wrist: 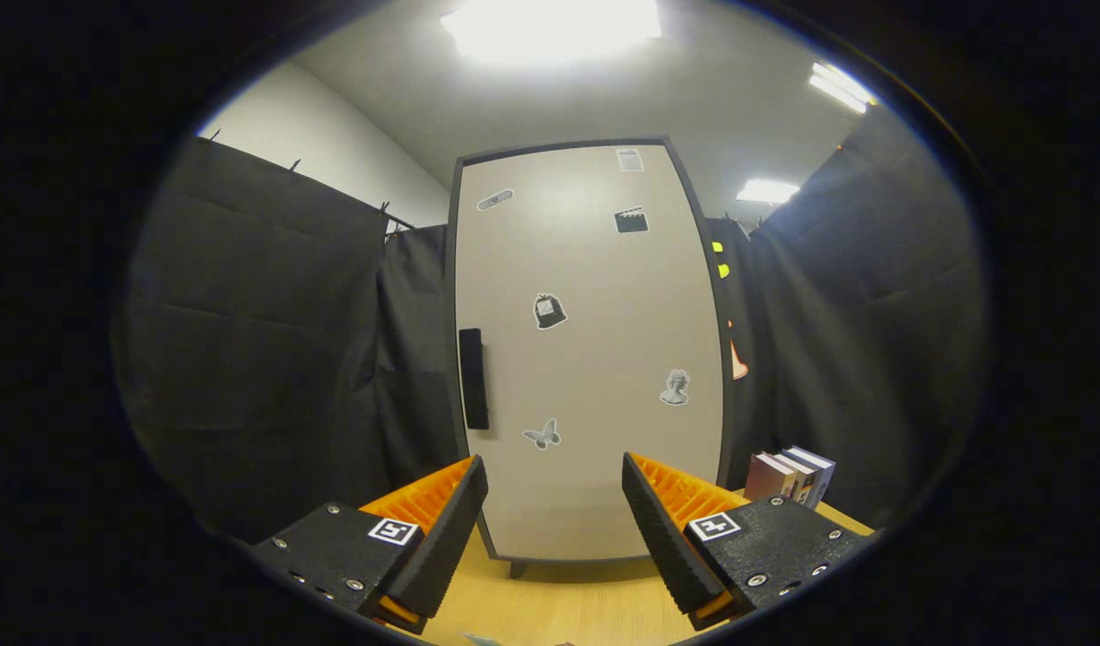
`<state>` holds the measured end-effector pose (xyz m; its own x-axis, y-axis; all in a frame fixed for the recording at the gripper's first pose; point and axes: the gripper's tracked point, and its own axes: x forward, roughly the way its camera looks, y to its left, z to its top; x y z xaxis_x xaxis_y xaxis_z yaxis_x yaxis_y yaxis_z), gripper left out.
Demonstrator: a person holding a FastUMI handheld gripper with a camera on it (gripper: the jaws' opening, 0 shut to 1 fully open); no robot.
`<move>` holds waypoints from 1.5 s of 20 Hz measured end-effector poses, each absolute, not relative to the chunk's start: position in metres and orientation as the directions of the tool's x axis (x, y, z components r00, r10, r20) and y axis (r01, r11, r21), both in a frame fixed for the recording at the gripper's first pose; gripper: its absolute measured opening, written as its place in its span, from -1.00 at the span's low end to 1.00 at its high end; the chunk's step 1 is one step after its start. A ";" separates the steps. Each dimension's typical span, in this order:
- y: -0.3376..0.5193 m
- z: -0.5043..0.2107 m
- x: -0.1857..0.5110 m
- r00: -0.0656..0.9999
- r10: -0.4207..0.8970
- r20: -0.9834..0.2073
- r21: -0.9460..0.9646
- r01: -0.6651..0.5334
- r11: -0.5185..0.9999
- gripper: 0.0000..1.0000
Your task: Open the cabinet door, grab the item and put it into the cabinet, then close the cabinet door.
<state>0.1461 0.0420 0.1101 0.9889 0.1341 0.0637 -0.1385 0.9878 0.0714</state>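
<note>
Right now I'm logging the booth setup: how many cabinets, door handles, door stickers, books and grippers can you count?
Cabinet, door shut: 1
Handle: 1
Stickers on door: 6
Books, upright beside the cabinet: 3
Gripper, open, holding nothing: 1
Total: 12

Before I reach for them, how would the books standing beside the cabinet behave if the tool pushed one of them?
The books stand upright in a short row with no support visible at the outer end, so a push would probably tip one over. Their covers look stiff, so they should not flop. The tool is open and holds nothing, its fingers apart before the closed cabinet.
</note>
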 end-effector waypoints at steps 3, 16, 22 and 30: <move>0.061 0.123 0.173 0.984 0.164 0.075 0.066 -0.169 0.983 0.87; 0.138 0.138 0.275 0.966 0.257 0.034 0.030 -0.258 0.966 0.87; 0.153 0.136 0.315 0.969 0.248 -0.005 0.007 -0.248 0.969 0.74; 0.164 0.109 0.342 0.949 0.276 -0.150 0.077 -0.267 0.961 -0.15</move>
